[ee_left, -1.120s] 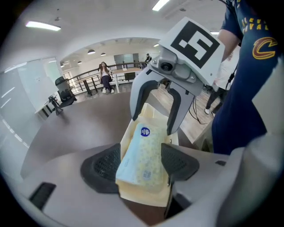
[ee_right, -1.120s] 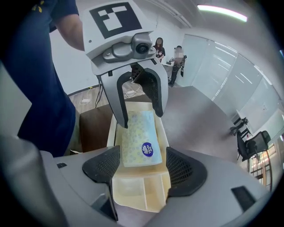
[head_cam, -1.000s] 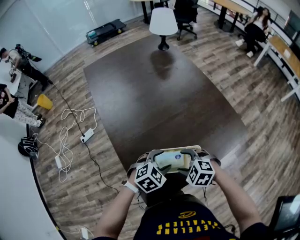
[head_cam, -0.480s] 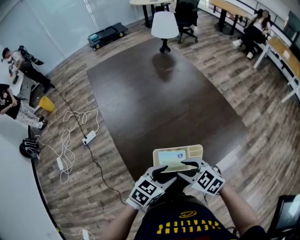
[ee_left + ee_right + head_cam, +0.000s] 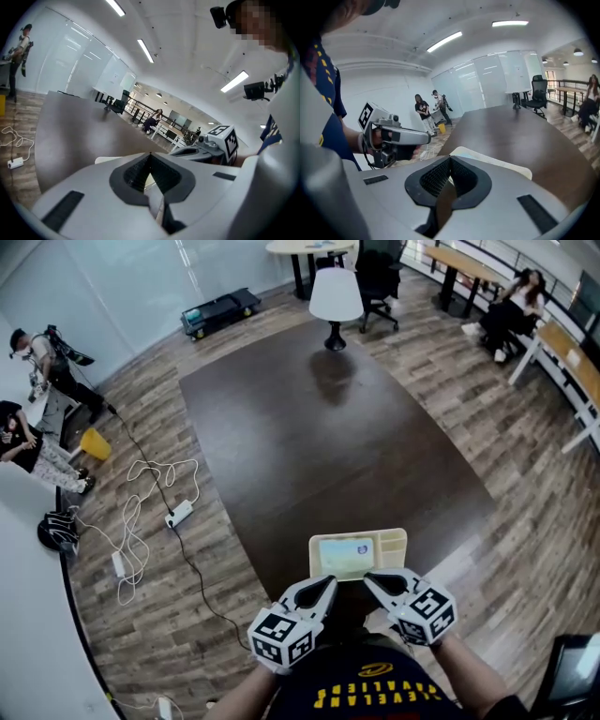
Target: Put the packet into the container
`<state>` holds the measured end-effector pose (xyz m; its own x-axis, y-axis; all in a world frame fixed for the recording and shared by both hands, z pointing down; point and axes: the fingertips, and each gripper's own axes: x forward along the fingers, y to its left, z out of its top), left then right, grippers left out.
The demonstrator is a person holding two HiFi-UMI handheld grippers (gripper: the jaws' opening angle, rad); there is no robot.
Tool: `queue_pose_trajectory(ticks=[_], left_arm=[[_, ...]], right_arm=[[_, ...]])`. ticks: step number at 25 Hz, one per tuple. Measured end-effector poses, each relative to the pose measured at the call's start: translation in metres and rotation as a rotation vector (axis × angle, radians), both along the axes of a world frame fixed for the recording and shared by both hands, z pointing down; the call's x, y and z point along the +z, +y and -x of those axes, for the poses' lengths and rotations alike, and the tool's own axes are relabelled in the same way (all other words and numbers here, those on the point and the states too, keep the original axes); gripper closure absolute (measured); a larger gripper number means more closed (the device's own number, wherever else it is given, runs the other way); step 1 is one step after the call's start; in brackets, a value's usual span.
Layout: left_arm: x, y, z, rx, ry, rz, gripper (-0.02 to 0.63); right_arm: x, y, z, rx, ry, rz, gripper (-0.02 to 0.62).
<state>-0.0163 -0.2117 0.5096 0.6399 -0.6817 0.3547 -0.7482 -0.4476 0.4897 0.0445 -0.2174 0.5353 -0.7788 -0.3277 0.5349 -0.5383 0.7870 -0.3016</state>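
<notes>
Two closed tools meet over the near edge of the table [image 5: 309, 437]: the left gripper [image 5: 327, 584] and the right gripper [image 5: 371, 578] each have their jaws pressed together with nothing between them. They are held side by side, tips pointing at the container's [image 5: 357, 534] near rim; whether they touch it cannot be told. The packet [image 5: 343, 557] lies flat in the container's large left compartment. A white lamp [image 5: 336, 293] stands at the table's far end.
</notes>
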Motion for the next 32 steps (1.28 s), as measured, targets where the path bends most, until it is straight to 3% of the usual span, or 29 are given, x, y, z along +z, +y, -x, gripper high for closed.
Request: queue_pose_trajectory(ticks=[4,16,32], left_arm=[[-0.013,0.003,-0.001,0.007,0.03,-0.034,0.606],[-0.029,0.011,-0.005,-0.007,0.064,-0.063,0.606],[-0.099,0.002,-0.004,-0.053,0.121,-0.196,0.606]], right_arm=[[-0.009,0.009,0.006,0.035,-0.095,0.051,0.584],[-0.046,0.006,0.01,0.126,-0.23,0.052,0.584],[-0.115,-0.01,0.006,0.244,-0.323,-0.192,0.584]])
